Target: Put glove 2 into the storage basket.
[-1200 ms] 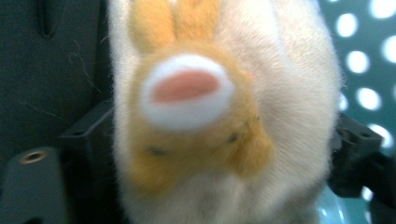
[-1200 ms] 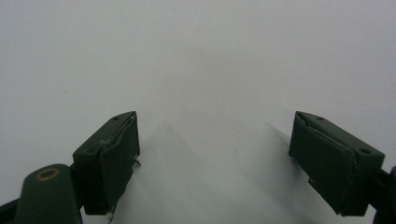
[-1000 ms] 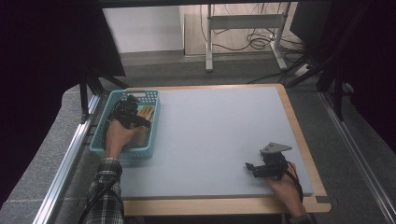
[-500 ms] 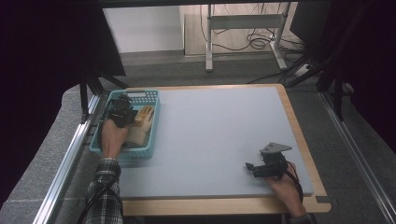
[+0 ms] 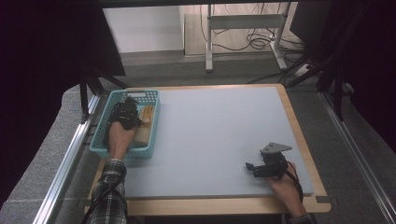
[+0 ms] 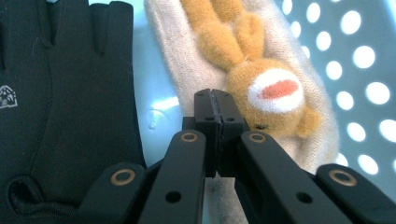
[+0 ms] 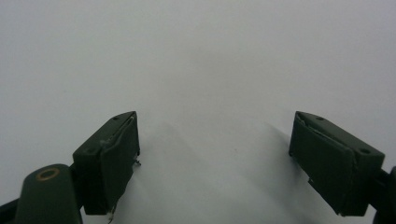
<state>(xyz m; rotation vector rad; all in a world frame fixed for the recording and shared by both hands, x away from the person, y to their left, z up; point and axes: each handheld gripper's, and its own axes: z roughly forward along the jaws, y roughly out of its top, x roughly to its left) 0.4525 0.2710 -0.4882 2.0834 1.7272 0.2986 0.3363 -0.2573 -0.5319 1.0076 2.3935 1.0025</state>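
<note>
Inside the teal perforated plastic basket at the table's far left, the left gripper has just clenched on the beige knitted glove with an orange plush rabbit, pinching its edge to lift it clear of the black glove alongside. The right gripper rests released at the near right, waiting.

The table has a light grey top surface bordered by a wooden frame. A turquoise perforated basket stands directly on the surface at its far left corner, touching the left edge of the frame. Relative to the basket, the remaining grey surface extends to the right and toward the person.
</note>
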